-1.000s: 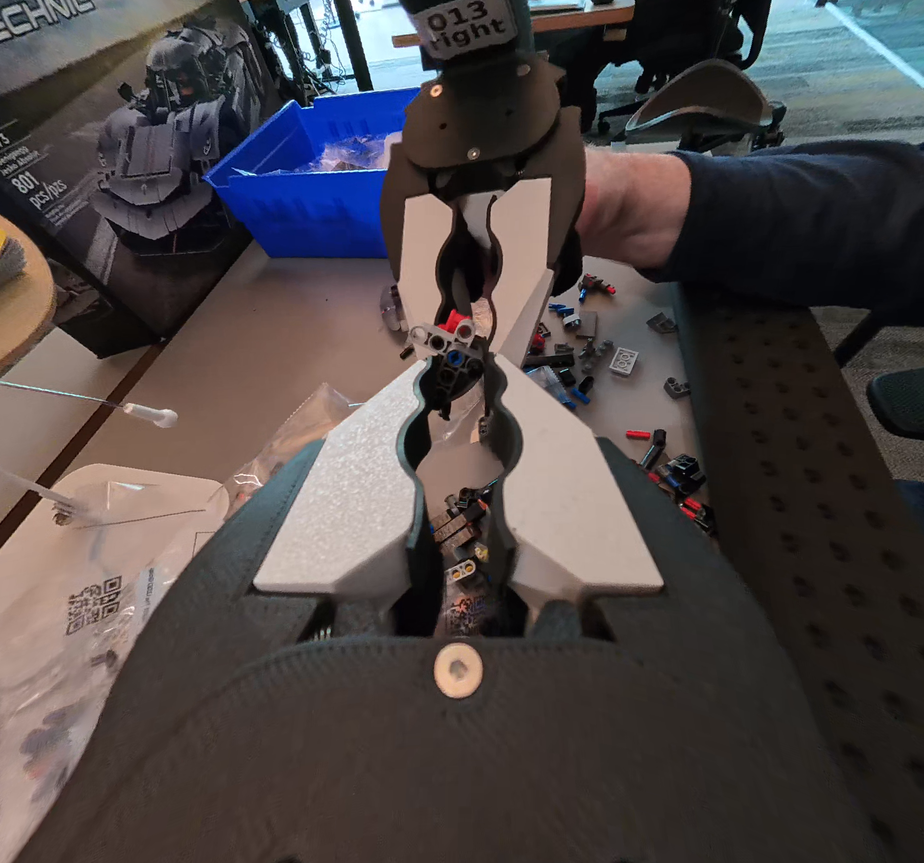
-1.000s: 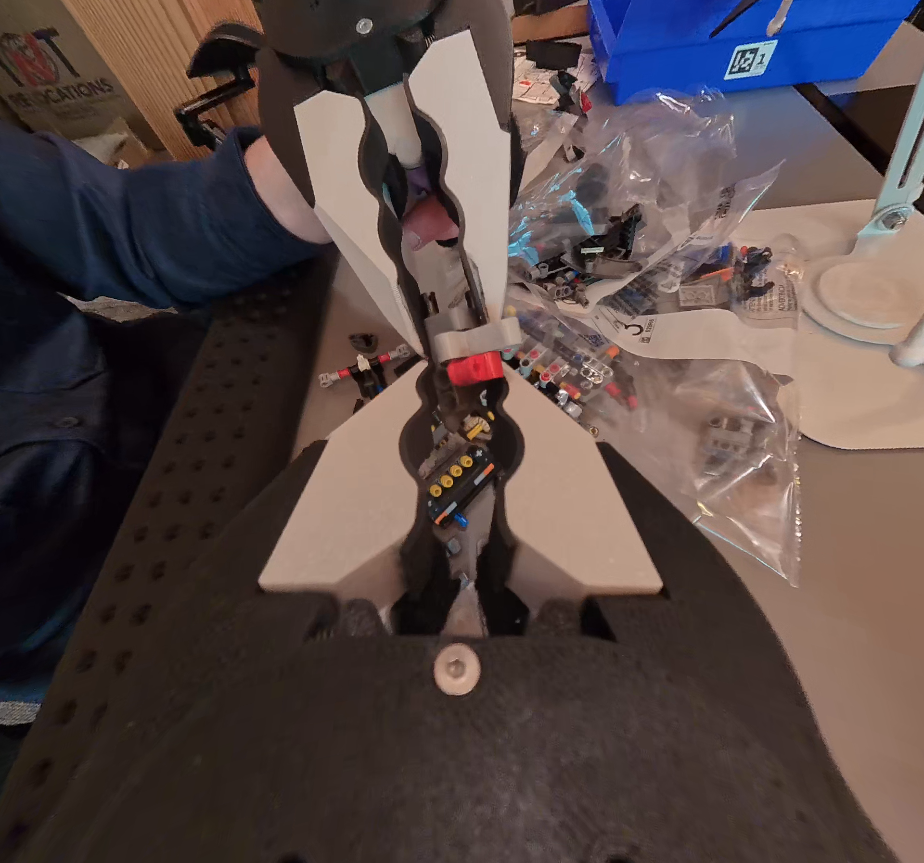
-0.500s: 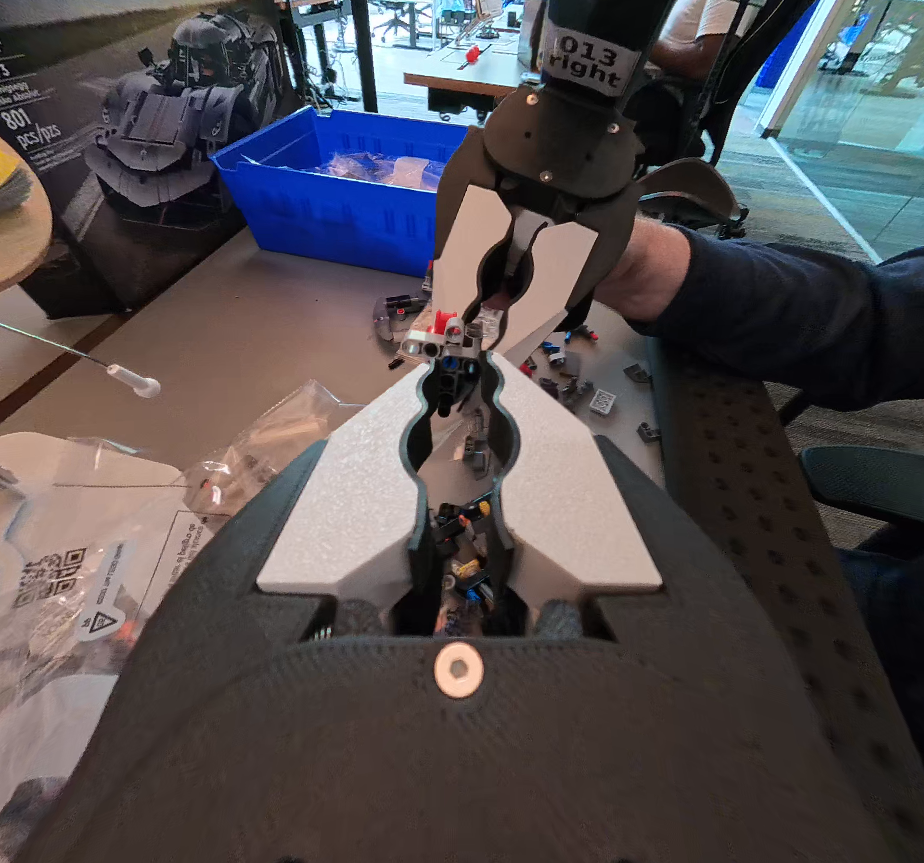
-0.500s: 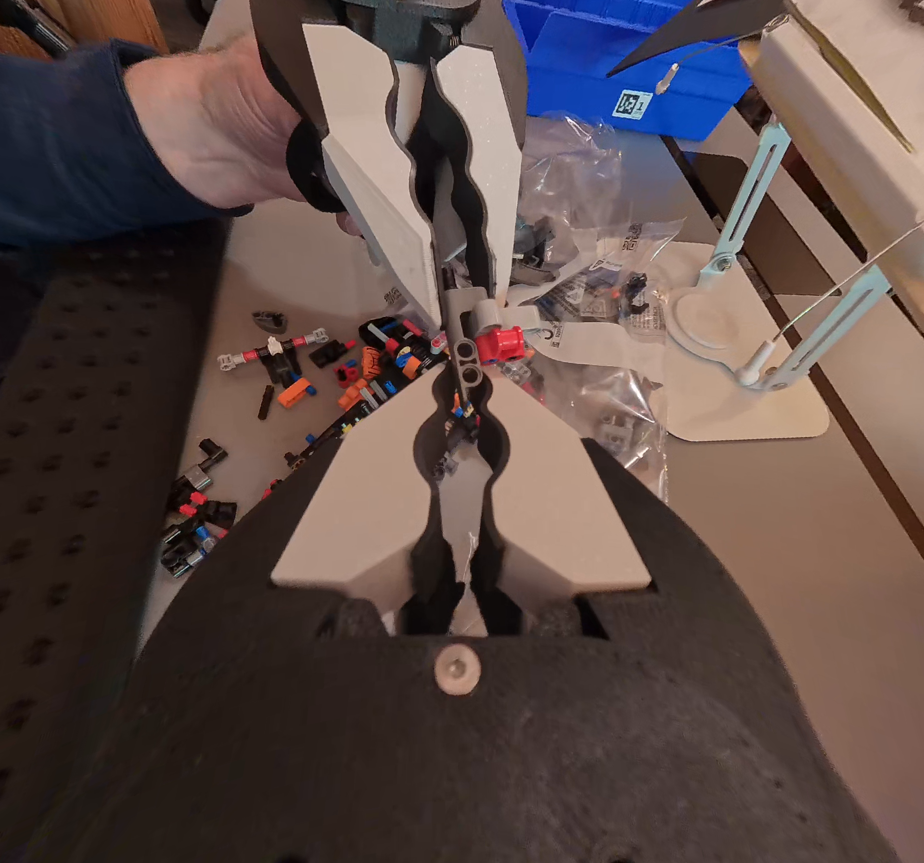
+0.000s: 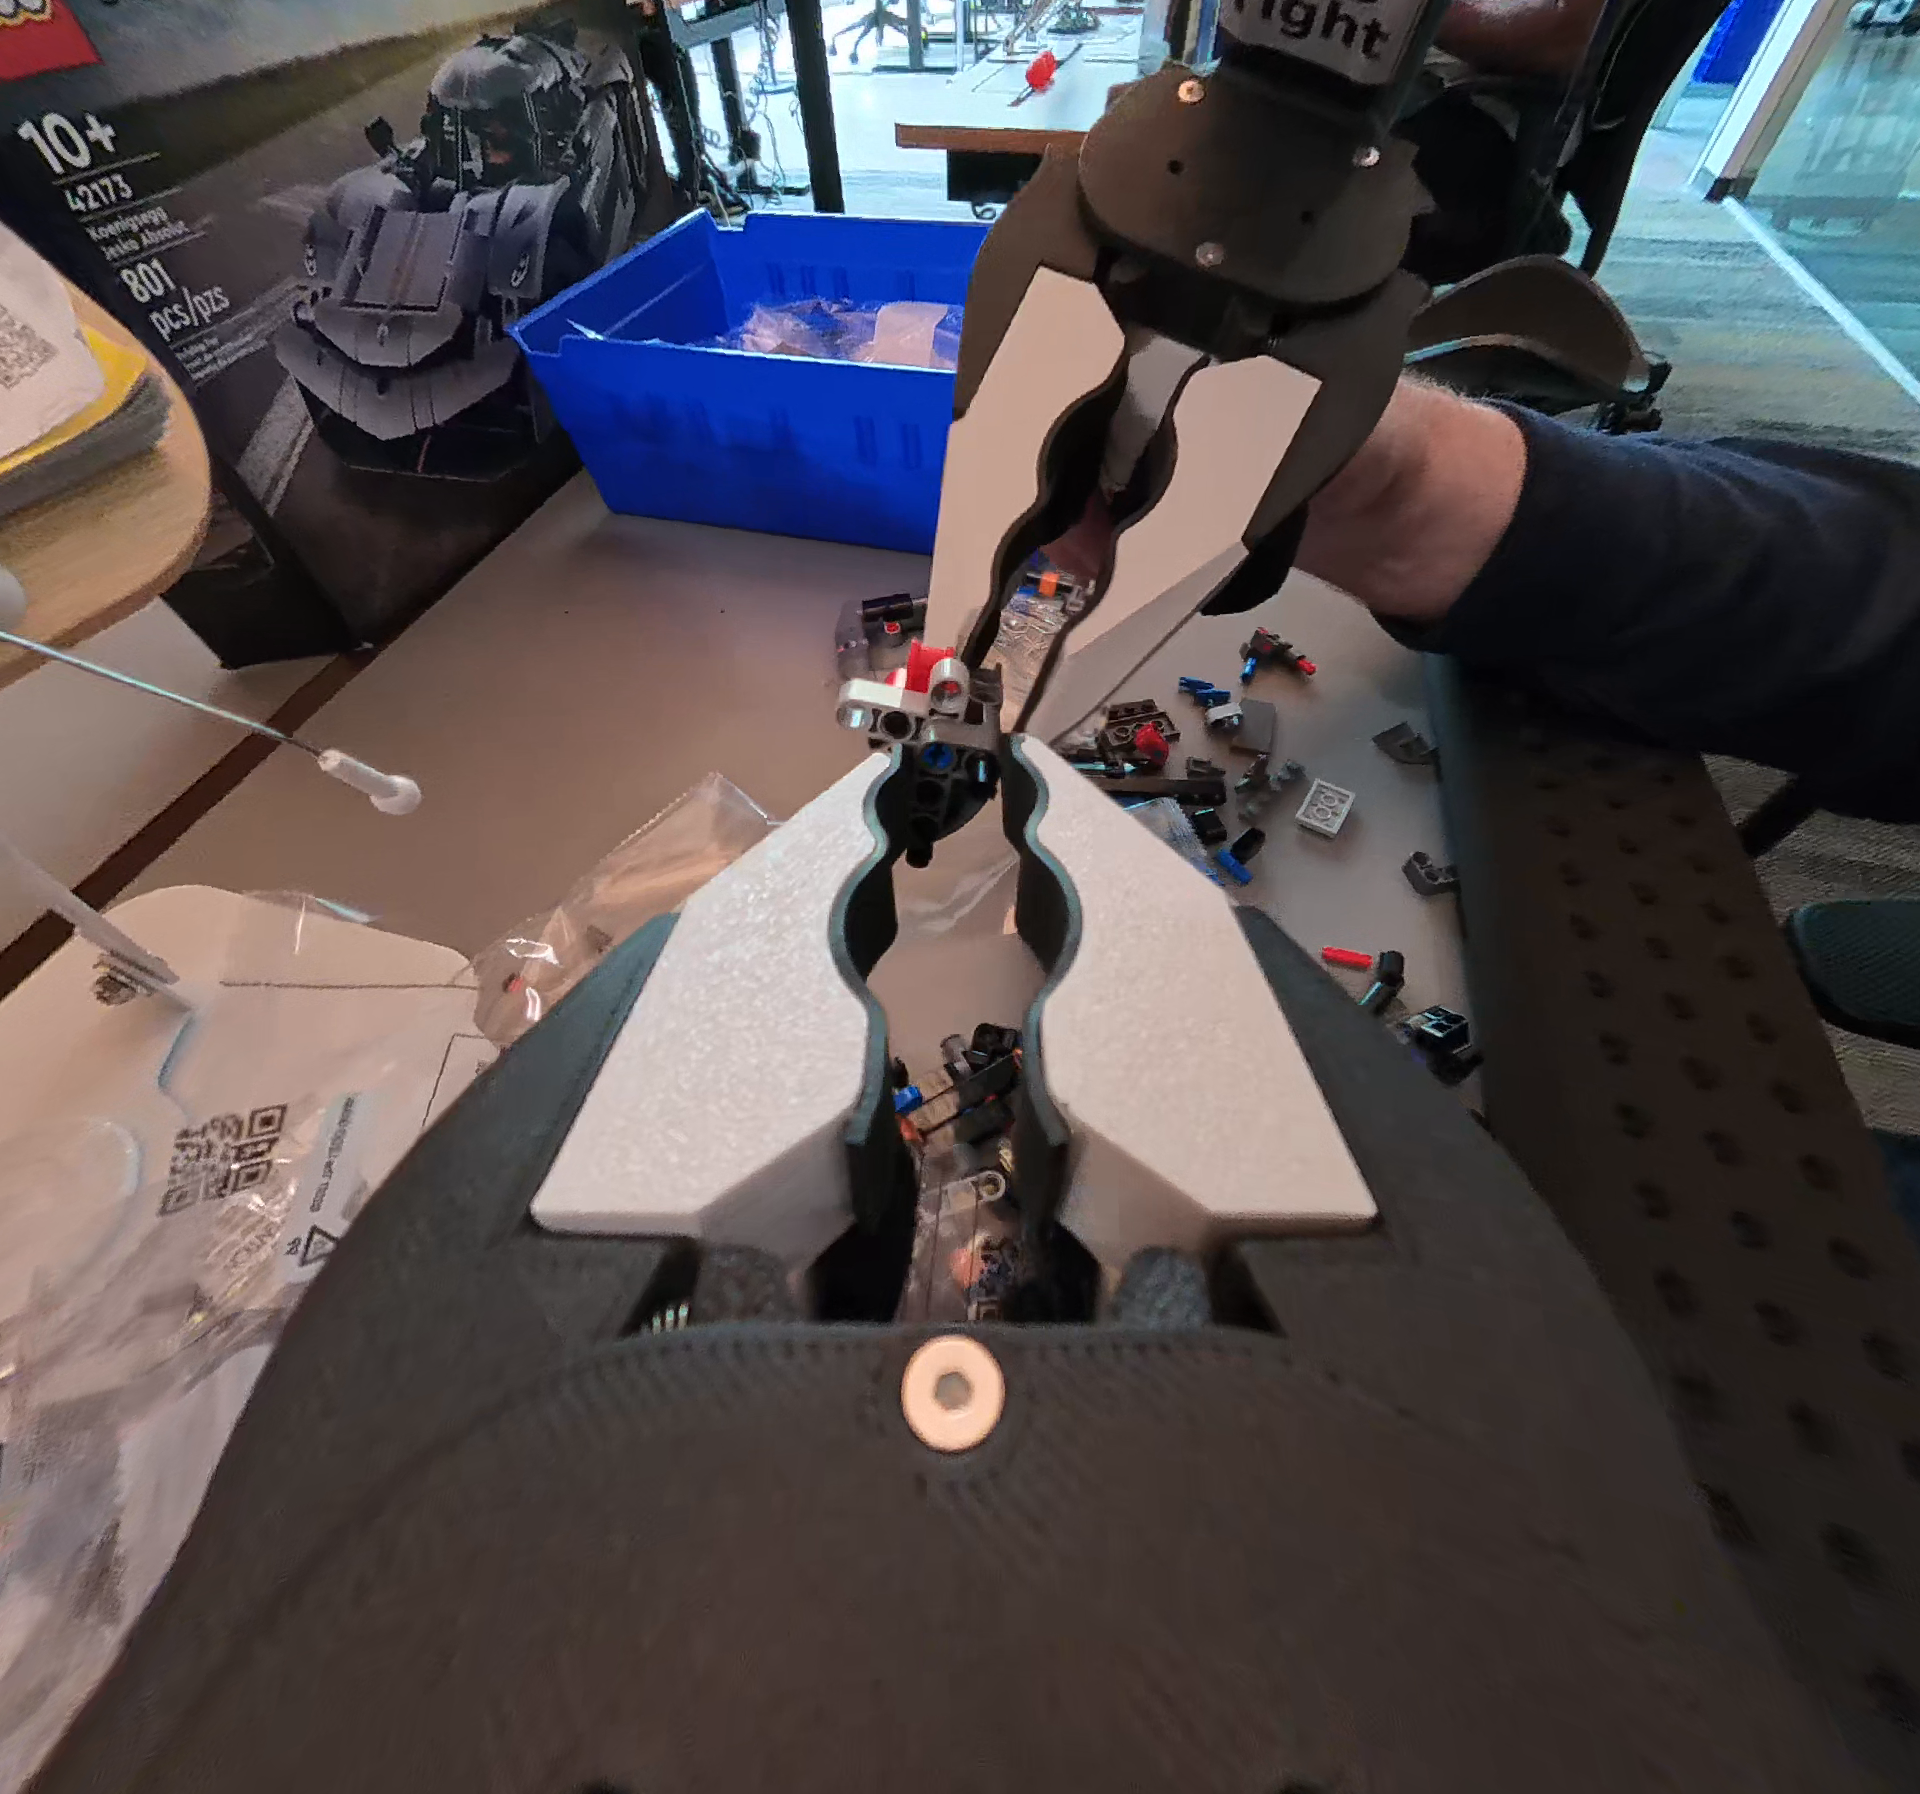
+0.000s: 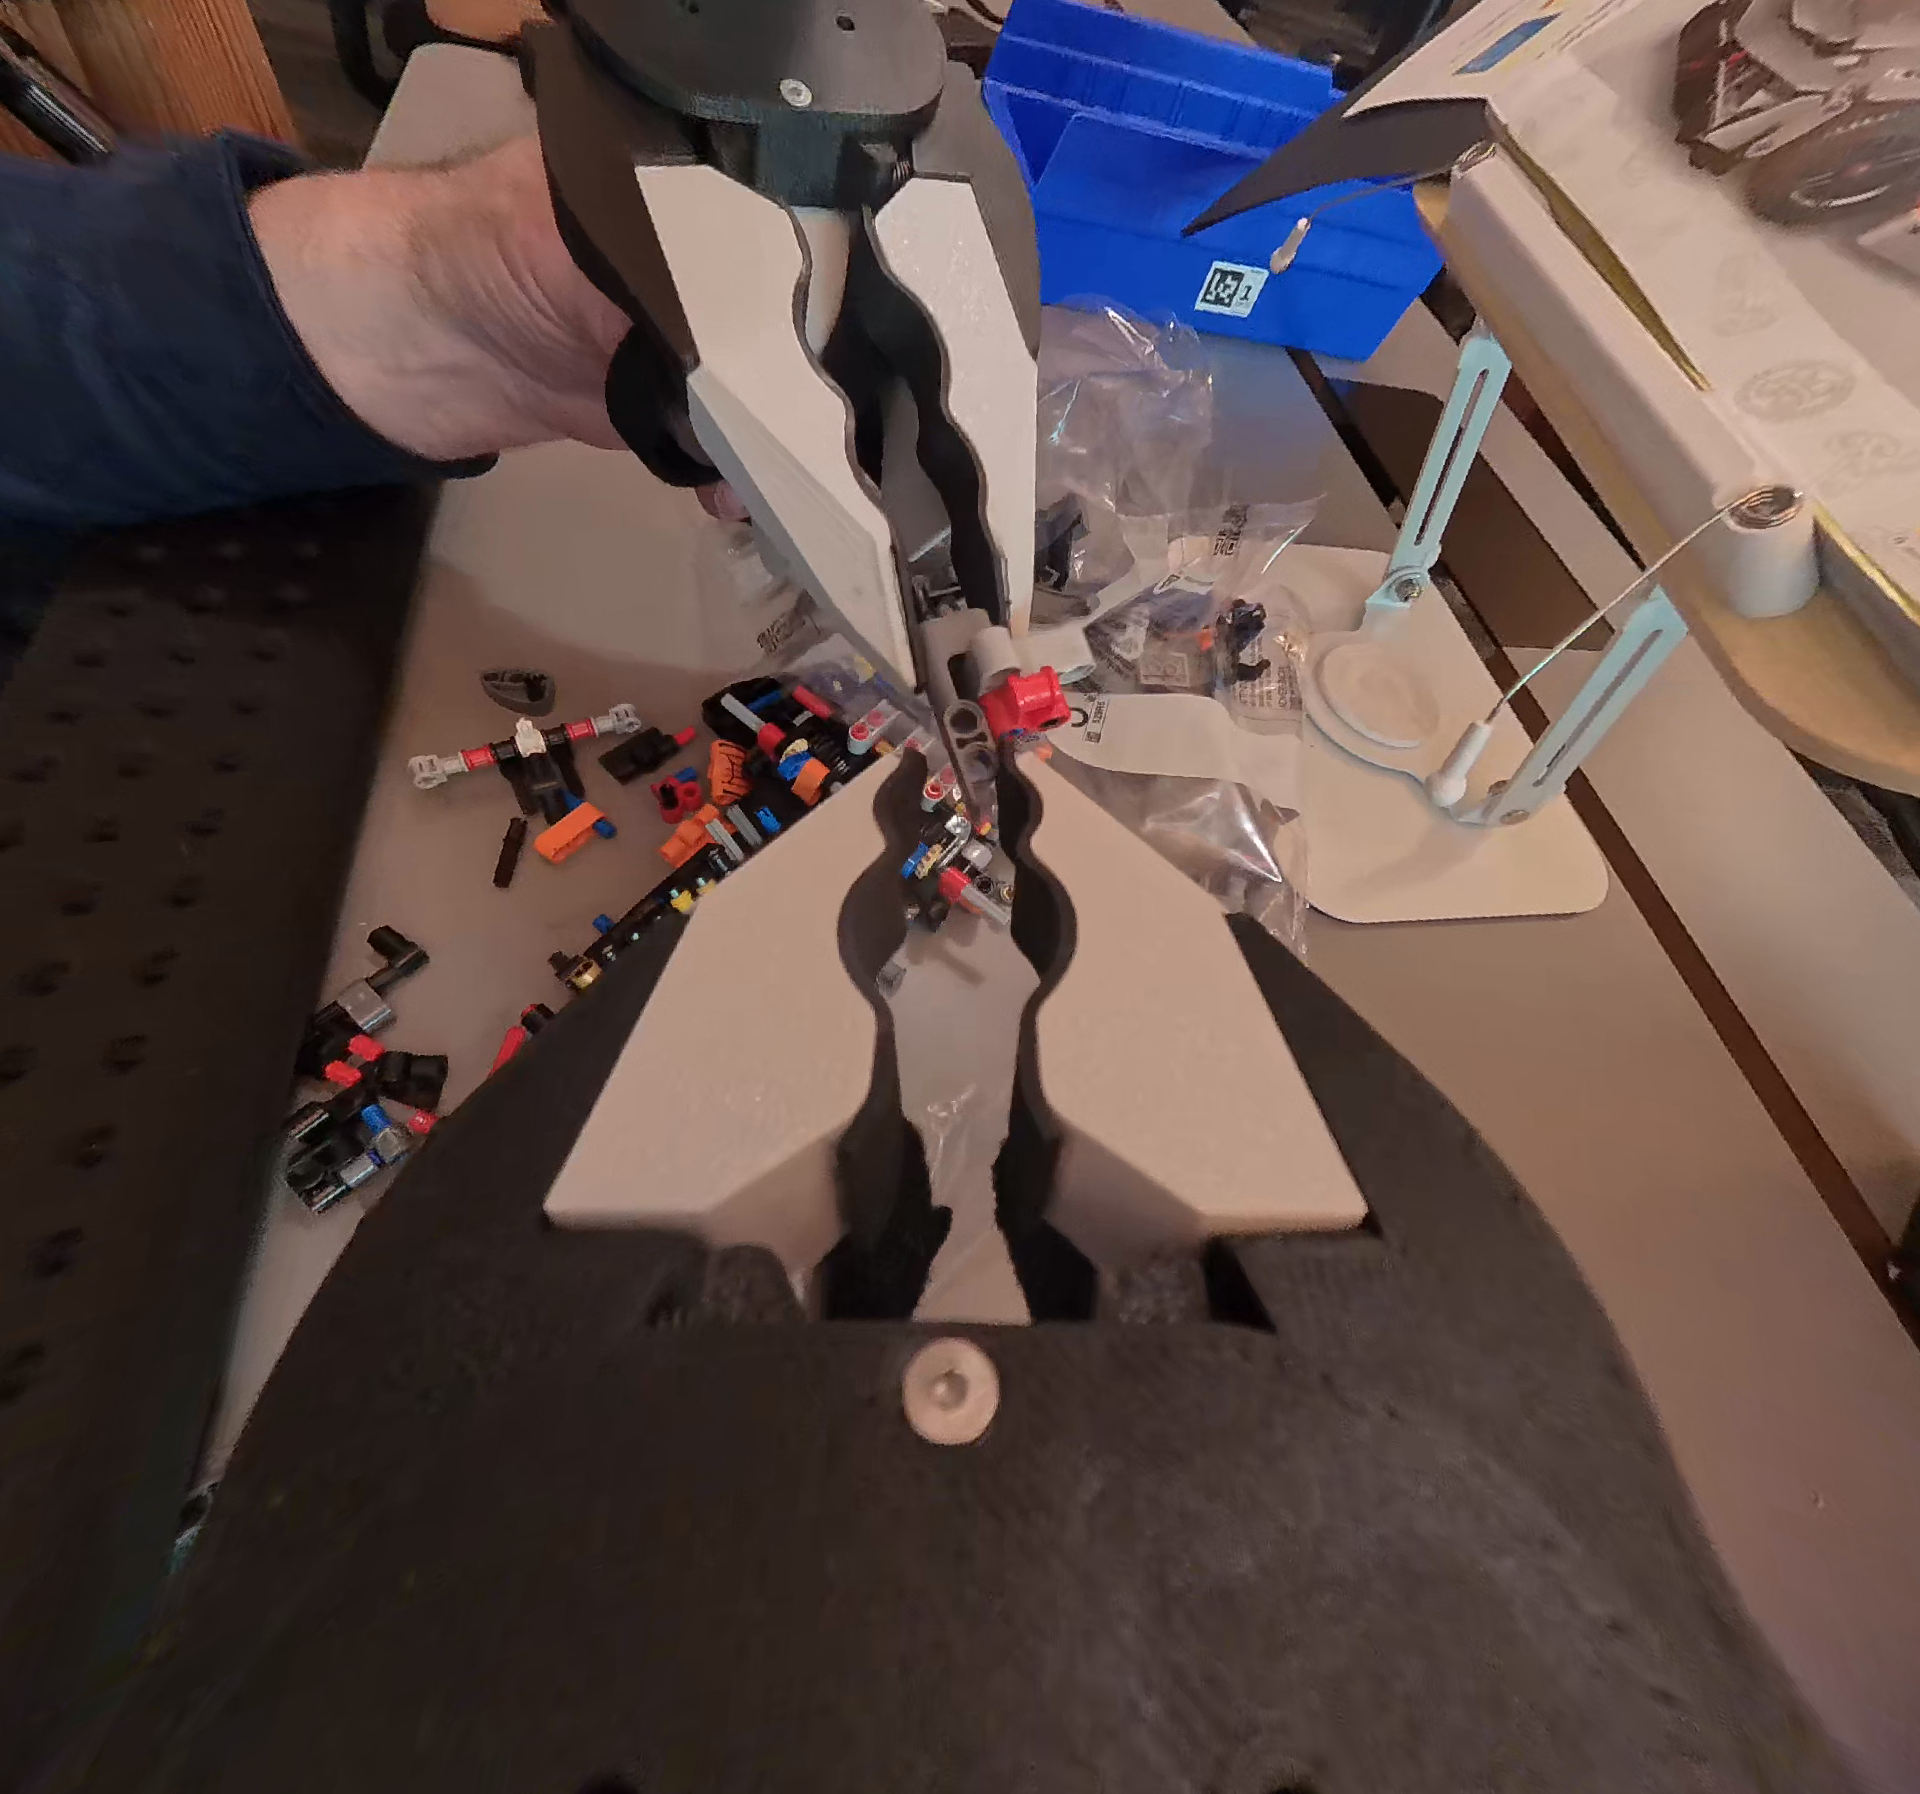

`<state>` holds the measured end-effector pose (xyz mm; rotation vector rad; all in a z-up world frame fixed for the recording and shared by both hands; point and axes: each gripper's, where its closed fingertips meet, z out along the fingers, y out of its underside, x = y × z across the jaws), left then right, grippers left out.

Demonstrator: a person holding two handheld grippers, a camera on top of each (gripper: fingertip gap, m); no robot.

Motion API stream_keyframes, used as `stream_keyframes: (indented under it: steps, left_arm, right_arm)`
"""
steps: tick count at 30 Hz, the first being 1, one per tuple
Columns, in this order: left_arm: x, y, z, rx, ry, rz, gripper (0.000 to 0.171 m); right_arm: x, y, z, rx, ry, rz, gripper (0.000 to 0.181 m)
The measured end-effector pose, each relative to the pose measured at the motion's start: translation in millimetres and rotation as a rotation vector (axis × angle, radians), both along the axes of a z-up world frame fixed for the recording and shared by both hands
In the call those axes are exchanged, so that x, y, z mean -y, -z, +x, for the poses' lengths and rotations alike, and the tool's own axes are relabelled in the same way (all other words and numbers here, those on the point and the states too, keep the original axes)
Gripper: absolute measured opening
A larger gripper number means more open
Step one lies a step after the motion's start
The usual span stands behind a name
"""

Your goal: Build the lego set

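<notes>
Grey-black holed assembly [image 5: 925, 736] (red knob) between both pinching tools.

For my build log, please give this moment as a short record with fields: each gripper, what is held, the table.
left gripper: shut on the small assembly
right gripper: shut on the same assembly
small assembly: black, grey and red parts, held above the table between both gripper tips
table: loose parts, plastic bags, blue bin
</notes>
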<state>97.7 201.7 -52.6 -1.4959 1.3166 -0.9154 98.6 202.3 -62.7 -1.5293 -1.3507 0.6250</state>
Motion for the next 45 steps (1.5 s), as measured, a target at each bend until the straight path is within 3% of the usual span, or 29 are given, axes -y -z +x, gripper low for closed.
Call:
stream_keyframes:
  steps: [10,17,28,33,36,41,45]
  left_arm:
    - [1,0,2,-0.005,-0.001,0.041,0.016]
    - [5,-5,5,0.029,0.021,0.027,0.026]
    - [3,-4,6,0.014,0.0,0.052,0.014]
    - [-2,-2,6,-0.063,-0.069,0.202,0.01]
    - [-5,-1,6,-0.126,-0.11,0.319,0.01]
    - [-2,4,10,-0.17,-0.103,0.364,0.01]
    - [1,2,11,-0.169,-0.097,0.381,0.01]
  right_arm:
    - [0,1,3,0.068,0.029,0.085,0.005]
    - [1,5,2,0.11,0.026,0.111,0.004]
    - [0,11,3,0.179,0.043,0.178,0.004]
    - [-1,6,5,0.103,0.033,0.102,0.005]
    - [-3,0,7,0.047,0.04,0.075,0.018]
    - [-4,-2,2,0.054,0.045,0.143,0.03]
    - [-5,-4,3,0.072,0.057,0.198,0.024]
